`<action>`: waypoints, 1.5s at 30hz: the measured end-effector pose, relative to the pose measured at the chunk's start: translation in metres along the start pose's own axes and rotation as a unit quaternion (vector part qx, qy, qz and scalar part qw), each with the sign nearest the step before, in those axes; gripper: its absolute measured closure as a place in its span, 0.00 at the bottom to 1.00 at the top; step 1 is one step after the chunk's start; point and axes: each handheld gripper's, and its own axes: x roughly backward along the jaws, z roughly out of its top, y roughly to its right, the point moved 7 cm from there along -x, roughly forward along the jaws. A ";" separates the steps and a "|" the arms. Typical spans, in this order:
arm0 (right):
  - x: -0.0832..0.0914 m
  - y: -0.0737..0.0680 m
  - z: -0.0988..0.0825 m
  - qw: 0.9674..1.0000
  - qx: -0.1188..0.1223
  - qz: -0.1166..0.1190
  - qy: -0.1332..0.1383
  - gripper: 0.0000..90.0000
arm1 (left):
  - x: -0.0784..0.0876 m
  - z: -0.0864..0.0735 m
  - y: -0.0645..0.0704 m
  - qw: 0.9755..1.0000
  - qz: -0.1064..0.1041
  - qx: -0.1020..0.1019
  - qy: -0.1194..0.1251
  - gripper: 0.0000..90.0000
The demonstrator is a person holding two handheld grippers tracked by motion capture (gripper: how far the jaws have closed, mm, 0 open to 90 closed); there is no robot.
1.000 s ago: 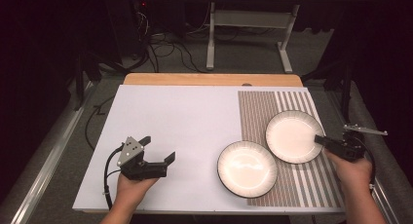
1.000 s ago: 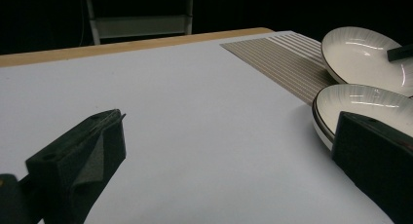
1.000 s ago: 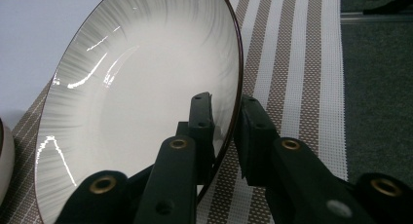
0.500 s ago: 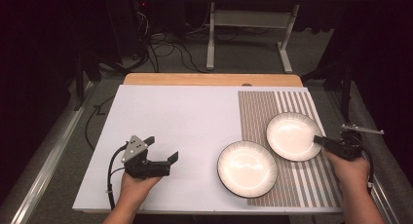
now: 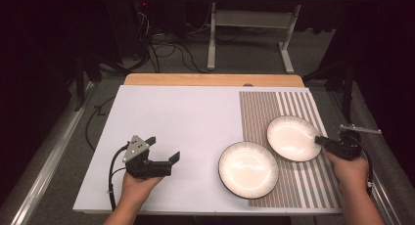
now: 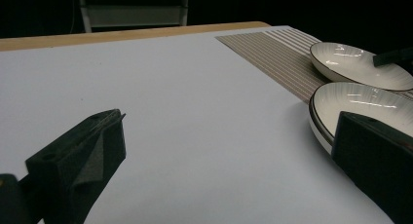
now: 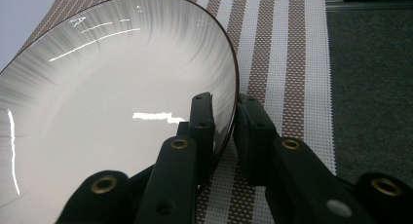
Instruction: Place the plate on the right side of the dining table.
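Two white plates with dark rims lie at the right. The farther plate [image 5: 292, 138] [image 7: 112, 102] [image 6: 360, 63] rests on the striped placemat [image 5: 293, 107]. My right gripper [image 5: 319, 140] [image 7: 225, 104] is shut on its right rim, one jaw inside the rim and one outside, and the jaws have just been closing a little on that rim. The nearer plate [image 5: 248, 169] [image 6: 365, 102] straddles the placemat's left edge. Low over the white mat [image 5: 186, 117] at the front left, my left gripper [image 5: 164, 148] [image 6: 231, 131] is open and holds nothing, pointing towards the nearer plate.
A wooden table edge [image 5: 210, 79] runs along the far side of the mat. Beyond it on the floor are cables and a metal stand's legs [image 5: 211, 39]. Grey carpeted floor lies right of the placemat [image 7: 370, 87].
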 end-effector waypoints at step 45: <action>0.054 -0.170 -0.002 0.967 0.182 0.089 0.154 0.07 | 0.023 0.001 -0.019 0.999 0.017 -0.040 0.009 0.00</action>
